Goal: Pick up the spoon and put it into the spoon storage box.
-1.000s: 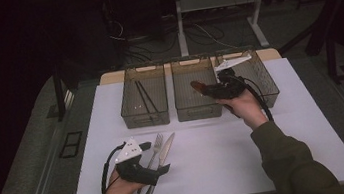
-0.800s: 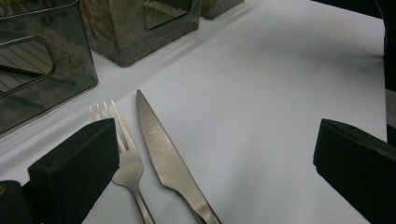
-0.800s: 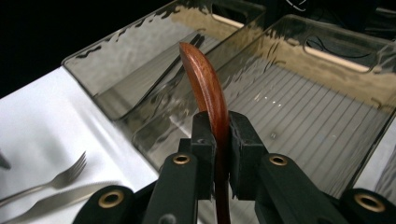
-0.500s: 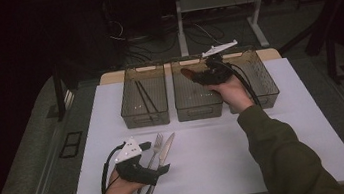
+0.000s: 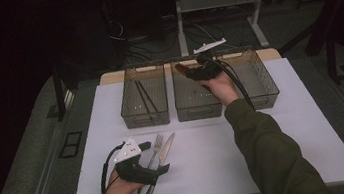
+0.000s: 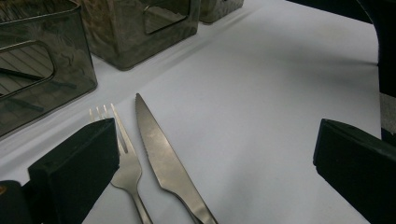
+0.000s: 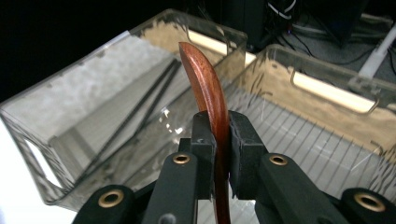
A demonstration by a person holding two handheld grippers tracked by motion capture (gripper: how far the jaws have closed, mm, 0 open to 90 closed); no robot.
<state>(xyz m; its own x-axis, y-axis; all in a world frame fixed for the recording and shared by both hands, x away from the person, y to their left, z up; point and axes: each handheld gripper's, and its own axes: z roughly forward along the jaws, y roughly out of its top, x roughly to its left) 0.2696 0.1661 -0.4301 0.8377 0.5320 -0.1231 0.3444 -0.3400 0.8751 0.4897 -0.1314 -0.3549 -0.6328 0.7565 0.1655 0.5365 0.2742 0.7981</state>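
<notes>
My right gripper [image 5: 191, 72] is shut on a reddish-brown curved wooden utensil [image 7: 209, 91], which sticks up and forward between the pads. It hovers over the middle bin [image 5: 197, 110], near that bin's far left side. My left gripper [image 5: 153, 156] rests on the white table top, jaws open wide. Between its pads [image 6: 74, 163] lie a steel fork [image 6: 122, 156] and a steel knife [image 6: 161, 156], side by side and untouched. In the high view the fork [image 5: 154, 149] and knife [image 5: 165, 148] point toward the bins.
Three clear smoky bins stand in a row at the back of the white board [image 5: 287, 142]. The left bin [image 5: 134, 114] holds black chopsticks [image 5: 143, 93]. The right bin [image 5: 262, 85] lies under my right forearm's cable. Dark floor and table legs surround the table.
My right hand has carried the wooden utensil left and farther back, from over the right bin's near edge to over the middle bin. The left gripper has kept still.
</notes>
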